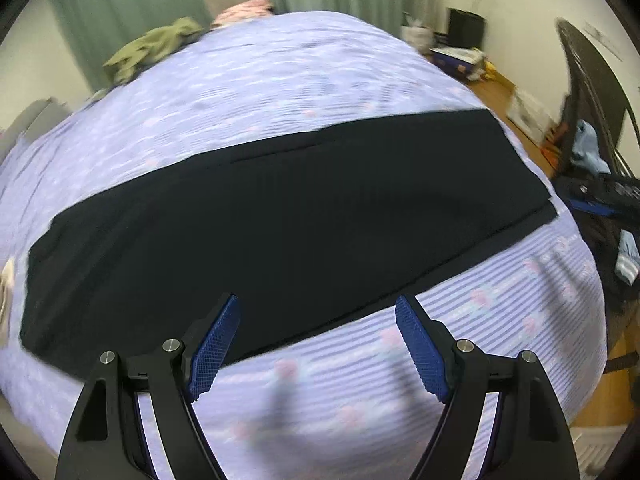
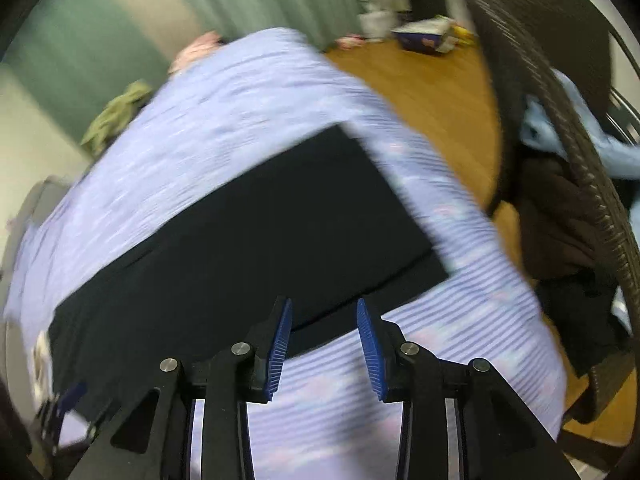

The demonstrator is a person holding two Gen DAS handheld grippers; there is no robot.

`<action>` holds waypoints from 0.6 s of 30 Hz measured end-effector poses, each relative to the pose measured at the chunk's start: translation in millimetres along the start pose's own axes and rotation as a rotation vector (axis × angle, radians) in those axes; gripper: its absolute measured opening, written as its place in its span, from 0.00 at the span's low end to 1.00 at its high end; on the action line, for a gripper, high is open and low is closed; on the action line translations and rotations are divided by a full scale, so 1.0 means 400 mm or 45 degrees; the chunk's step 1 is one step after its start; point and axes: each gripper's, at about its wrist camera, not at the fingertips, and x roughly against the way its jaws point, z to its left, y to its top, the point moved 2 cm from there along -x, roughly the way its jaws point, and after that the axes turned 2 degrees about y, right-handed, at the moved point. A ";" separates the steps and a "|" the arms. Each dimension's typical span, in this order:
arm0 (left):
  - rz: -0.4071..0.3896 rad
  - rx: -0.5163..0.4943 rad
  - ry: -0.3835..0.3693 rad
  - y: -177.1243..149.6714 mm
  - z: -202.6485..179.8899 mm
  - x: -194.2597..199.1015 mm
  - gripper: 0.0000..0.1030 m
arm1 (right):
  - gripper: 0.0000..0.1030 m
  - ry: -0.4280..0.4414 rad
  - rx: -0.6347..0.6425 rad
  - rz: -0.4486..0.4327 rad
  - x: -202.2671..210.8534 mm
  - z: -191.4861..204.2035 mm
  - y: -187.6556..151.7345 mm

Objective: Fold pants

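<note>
Dark navy pants [image 1: 280, 216] lie flat across a bed with a lilac striped cover [image 1: 260, 92], folded lengthwise into one long band. My left gripper [image 1: 318, 312] is open and empty, held above the band's near edge. In the right wrist view the pants [image 2: 248, 240] run from lower left to the upper right end. My right gripper [image 2: 324, 312] is open with a narrower gap and empty, held over the near edge close to that end. Both views are blurred.
Olive clothing [image 1: 154, 48] and a pink item [image 1: 244, 10] lie at the bed's far side. A dark wicker chair [image 2: 568, 128] with blue and brown clothes stands right of the bed on a wooden floor [image 2: 432, 92]. Boxes [image 2: 424, 38] sit by the far wall.
</note>
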 end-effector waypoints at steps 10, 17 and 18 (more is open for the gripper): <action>0.108 0.266 0.383 -0.247 0.441 0.114 0.78 | 0.35 0.357 0.494 0.210 -0.012 0.527 -0.262; 0.153 0.484 0.538 -0.386 0.681 0.117 0.78 | 0.35 0.596 0.729 0.408 -0.112 0.836 -0.493; 0.155 0.513 0.552 -0.405 0.709 0.112 0.78 | 0.35 0.612 0.748 0.423 -0.125 0.864 -0.518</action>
